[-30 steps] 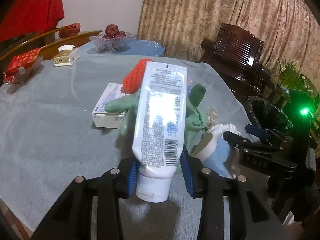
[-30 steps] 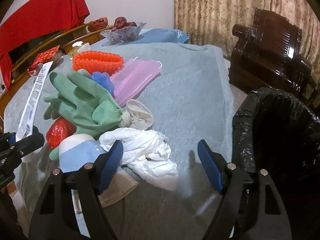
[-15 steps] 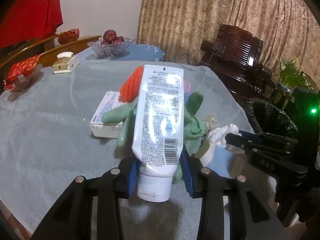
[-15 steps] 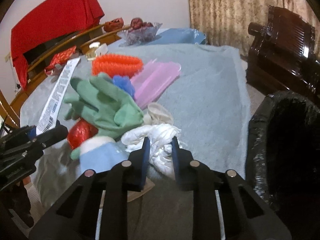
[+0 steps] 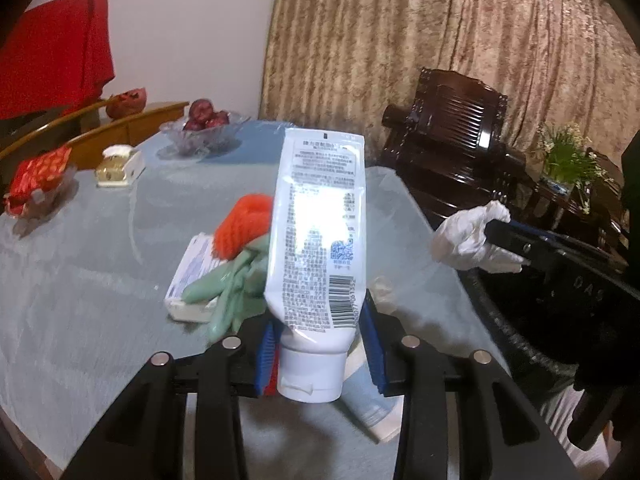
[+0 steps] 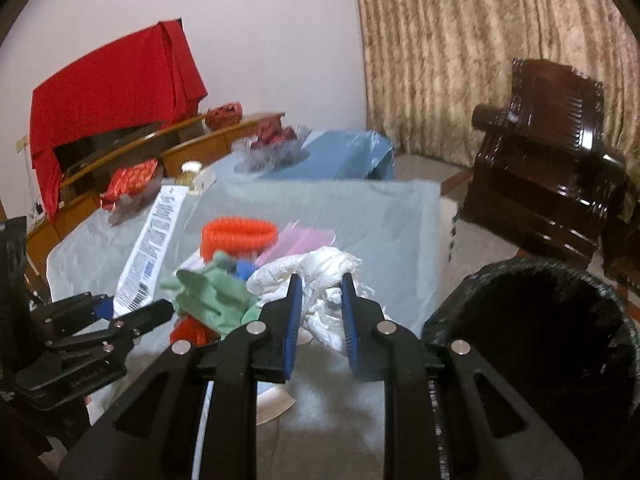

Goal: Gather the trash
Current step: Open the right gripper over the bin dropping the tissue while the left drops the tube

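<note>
Our left gripper (image 5: 318, 354) fingers tight on the white plastic tube (image 5: 318, 248) — right gripper (image 6: 319, 322) fingers pinching crumpled white tissue (image 6: 320, 276) near the black-lined bin (image 6: 532, 320).

right claw (image 6: 319, 312) now clamped on white crumpled tissue (image 6: 320, 276), lifted off table toward black bin (image 6: 536, 332)

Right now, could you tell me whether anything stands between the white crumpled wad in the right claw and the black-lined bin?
Nothing visible does. The right claw holds the white wad lifted beside the black-lined bin, whose open mouth faces up, unobstructed.

Fruit bowl (image 6: 272, 148) blurred
</note>
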Motion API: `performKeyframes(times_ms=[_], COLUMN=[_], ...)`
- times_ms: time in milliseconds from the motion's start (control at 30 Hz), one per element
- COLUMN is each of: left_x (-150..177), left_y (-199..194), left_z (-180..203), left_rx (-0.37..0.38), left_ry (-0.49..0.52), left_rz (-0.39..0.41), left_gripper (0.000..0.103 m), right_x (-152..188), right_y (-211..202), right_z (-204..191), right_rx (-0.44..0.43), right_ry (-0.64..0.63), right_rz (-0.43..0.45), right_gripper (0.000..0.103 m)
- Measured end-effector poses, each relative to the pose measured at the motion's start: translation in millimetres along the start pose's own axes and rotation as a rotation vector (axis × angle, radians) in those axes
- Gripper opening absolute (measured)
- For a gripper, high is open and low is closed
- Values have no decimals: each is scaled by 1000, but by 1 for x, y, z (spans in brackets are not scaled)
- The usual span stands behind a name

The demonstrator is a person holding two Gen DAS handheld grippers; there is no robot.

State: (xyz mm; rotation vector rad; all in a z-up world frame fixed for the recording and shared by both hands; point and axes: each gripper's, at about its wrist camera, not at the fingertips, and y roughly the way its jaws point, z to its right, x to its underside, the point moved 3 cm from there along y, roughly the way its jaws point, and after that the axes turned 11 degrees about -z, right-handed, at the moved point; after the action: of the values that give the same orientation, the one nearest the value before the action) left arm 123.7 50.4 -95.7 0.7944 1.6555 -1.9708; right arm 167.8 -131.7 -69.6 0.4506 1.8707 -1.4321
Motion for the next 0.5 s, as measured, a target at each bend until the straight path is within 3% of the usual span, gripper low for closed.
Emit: performKeyframes(times_ms=[233,500], left_x=[-18,-34], left_y=[-2,12], left_z=[36,99], left_rx=[59,158], left_ry=[47,130], left_rz=[29,39], left_gripper=[37,37], right_x=[-2,13], right_y=[-39,-78], right_z=[32,98], right_rx=[67,198], right_ry=[35,114], right_rz=[71,105], right_gripper=[19,19])
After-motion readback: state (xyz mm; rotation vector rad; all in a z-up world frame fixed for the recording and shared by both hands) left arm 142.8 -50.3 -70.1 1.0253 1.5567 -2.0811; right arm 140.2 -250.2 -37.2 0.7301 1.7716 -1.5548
